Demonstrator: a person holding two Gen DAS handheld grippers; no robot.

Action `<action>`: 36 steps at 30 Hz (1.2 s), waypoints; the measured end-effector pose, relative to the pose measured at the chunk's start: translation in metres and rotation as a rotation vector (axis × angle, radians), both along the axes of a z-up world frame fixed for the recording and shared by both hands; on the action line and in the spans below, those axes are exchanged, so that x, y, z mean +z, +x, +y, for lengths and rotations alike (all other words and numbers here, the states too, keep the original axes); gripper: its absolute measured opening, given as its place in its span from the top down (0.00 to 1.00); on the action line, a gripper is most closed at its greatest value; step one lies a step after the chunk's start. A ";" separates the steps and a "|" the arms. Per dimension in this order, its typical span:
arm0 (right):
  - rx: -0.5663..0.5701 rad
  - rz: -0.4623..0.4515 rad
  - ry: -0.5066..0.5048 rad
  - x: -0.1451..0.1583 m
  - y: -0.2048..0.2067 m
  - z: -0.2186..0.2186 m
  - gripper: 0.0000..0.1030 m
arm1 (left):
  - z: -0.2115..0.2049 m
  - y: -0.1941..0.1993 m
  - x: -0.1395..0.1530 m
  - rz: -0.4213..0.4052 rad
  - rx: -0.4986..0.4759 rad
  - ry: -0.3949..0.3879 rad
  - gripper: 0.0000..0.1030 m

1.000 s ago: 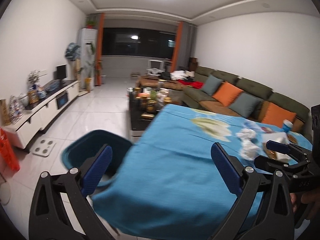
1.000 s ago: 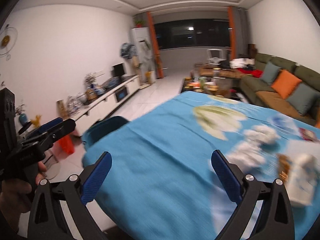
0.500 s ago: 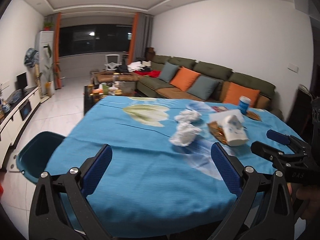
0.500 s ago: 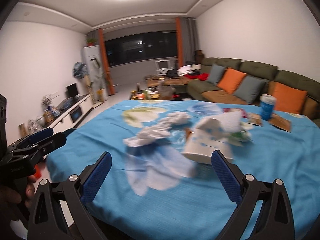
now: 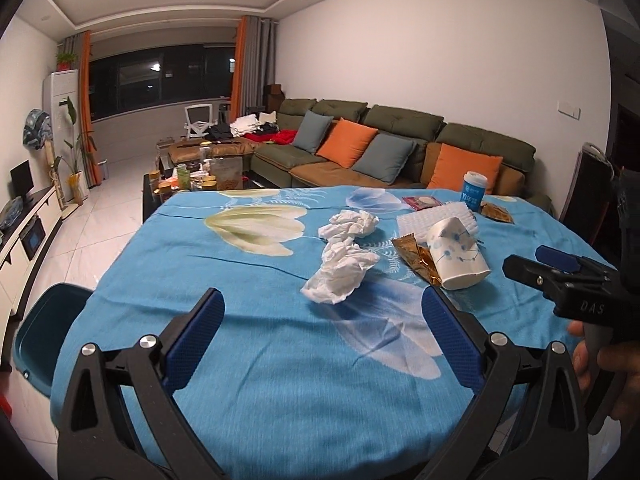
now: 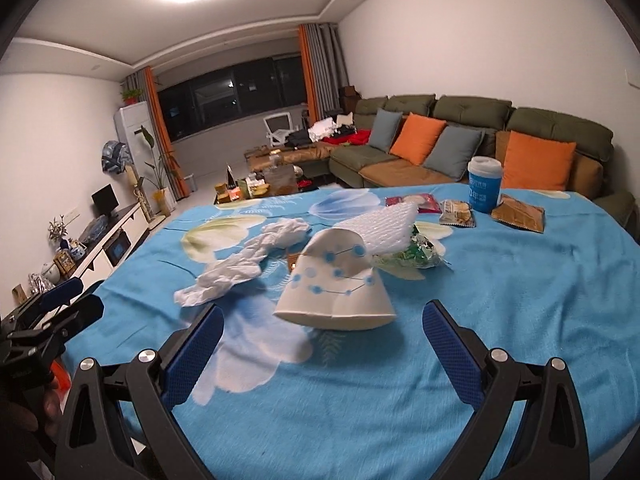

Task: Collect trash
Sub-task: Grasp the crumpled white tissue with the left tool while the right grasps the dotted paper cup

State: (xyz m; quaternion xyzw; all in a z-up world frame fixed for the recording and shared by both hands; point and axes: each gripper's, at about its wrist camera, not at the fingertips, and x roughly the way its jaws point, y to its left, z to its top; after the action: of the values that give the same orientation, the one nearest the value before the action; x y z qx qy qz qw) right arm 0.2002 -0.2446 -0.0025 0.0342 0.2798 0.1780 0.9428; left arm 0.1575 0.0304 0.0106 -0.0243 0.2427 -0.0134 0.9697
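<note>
Trash lies on a table with a blue flowered cloth (image 5: 256, 368). A crumpled white tissue (image 5: 340, 272) lies just beyond my open left gripper (image 5: 322, 330); a second tissue wad (image 5: 349, 224) sits behind it. A crushed paper cup (image 6: 338, 284) with blue dots lies on its side right in front of my open right gripper (image 6: 323, 338). The cup (image 5: 456, 256) rests on a gold wrapper (image 5: 416, 258). White foam mesh (image 6: 380, 226) and a green wrapper (image 6: 416, 254) lie behind the cup. Neither gripper holds anything.
A blue lidded cup (image 6: 484, 186), snack packets (image 6: 518, 214) and a red packet (image 6: 408, 201) stand at the far table edge. A teal bin (image 5: 44, 336) sits on the floor left of the table. A green sofa (image 5: 400, 152) is behind, a dark chair (image 5: 588, 188) at right.
Both grippers swung right from the table's left corner and bin toward the trash pile. The tissue and cup now sit closer in front of them. Both stayed open.
</note>
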 end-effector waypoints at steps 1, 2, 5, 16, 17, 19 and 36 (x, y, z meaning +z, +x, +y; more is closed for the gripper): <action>-0.003 0.007 0.007 -0.001 0.005 -0.001 0.07 | -0.001 0.004 -0.001 0.004 -0.005 0.002 0.05; -0.006 0.014 0.013 -0.001 0.009 -0.001 0.07 | -0.002 0.010 -0.002 0.009 -0.012 0.003 0.05; -0.016 0.035 0.020 -0.002 0.022 -0.001 0.07 | -0.005 0.027 -0.007 0.025 -0.031 0.009 0.05; -0.020 0.109 0.014 -0.007 0.068 0.008 0.07 | -0.013 0.086 -0.024 0.077 -0.074 0.015 0.05; -0.018 0.117 0.013 -0.008 0.071 0.009 0.07 | -0.014 0.090 -0.026 0.084 -0.080 0.015 0.05; -0.012 0.129 0.008 -0.011 0.077 0.011 0.07 | -0.015 0.100 -0.030 0.099 -0.085 0.018 0.06; 0.016 0.195 -0.019 -0.026 0.101 0.021 0.07 | -0.023 0.159 -0.062 0.295 -0.146 -0.025 0.20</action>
State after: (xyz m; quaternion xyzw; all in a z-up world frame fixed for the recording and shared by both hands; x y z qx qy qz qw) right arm 0.3008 -0.2232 -0.0282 0.0403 0.3724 0.1788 0.9098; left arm 0.3168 0.0077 -0.0514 -0.0203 0.3832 -0.0832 0.9197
